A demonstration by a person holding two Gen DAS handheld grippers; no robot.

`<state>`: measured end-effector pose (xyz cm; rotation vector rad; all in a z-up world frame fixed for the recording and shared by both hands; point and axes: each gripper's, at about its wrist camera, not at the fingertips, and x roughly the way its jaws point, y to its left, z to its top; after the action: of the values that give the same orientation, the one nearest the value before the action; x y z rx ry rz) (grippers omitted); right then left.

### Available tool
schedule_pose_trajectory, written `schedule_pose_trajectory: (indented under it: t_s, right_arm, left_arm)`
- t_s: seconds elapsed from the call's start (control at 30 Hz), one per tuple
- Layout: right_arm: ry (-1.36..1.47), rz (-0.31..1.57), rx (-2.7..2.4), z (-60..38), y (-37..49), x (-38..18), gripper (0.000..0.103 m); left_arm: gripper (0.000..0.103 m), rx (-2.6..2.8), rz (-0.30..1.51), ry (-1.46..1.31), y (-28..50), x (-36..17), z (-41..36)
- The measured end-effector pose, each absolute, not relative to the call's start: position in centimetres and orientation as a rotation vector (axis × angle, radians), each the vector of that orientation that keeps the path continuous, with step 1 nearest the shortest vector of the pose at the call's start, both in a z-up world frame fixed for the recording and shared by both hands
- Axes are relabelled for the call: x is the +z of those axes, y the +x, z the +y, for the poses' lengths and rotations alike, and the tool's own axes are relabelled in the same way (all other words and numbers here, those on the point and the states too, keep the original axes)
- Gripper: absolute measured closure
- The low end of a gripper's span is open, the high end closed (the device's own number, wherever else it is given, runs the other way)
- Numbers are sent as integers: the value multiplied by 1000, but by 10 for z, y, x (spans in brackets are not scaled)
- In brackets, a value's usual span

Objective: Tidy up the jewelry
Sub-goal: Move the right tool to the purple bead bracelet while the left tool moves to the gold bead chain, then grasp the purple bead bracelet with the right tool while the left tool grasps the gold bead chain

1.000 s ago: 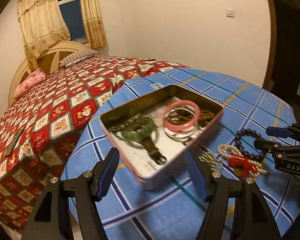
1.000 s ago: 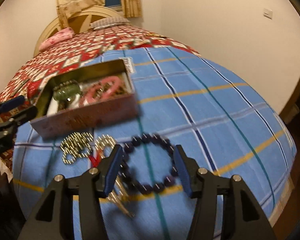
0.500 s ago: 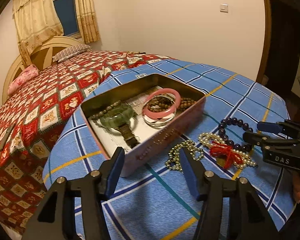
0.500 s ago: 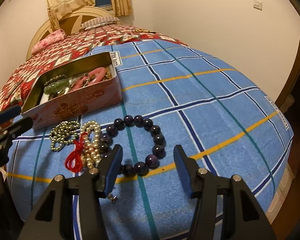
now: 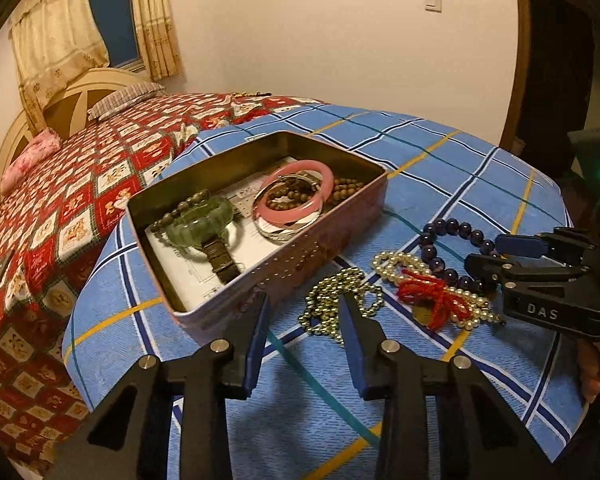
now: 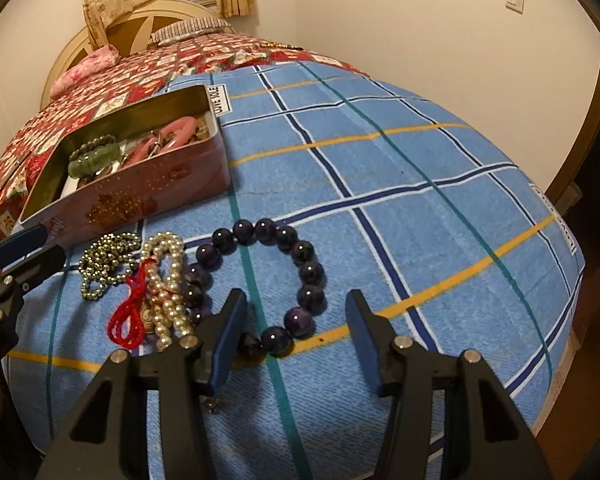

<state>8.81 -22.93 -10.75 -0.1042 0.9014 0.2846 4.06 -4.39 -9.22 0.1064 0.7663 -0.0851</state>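
left tongs (image 5: 304,314): released, gold chain (image 5: 340,300) at tips | right tongs (image 6: 296,312): released, purple beads (image 6: 260,280) between fingers | beads to be pinched low, then lifted into tin (image 6: 140,196)

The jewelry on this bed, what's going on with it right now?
A person holding tongs in each hand is sorting jewelry into an open tin on the blue checked cloth. The tin already holds a pink bangle, a green bracelet and brown beads. Still lying loose beside it are a gold chain, pearls tied with red cord, and a purple bead bracelet. The right tongs are open just above the purple beads; the left tongs are open near the gold chain. Neither holds anything.
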Motion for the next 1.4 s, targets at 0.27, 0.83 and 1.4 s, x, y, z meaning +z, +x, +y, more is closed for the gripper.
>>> schedule_pose_trajectory:
  t_s: [0.27,0.83,1.4]
  right_arm:
    - [-131,898,283,-226,87,-108,61]
    - [-134,898,291,-226,86,-108,68]
    - [-15,817,363,-233,70,-91,86]
  left_arm:
    - [69,-121,824,85,53,-106,-48]
    - [85,-176,894,18,85,-118,-37]
    - [99,-229,758,20,48,-74,-34]
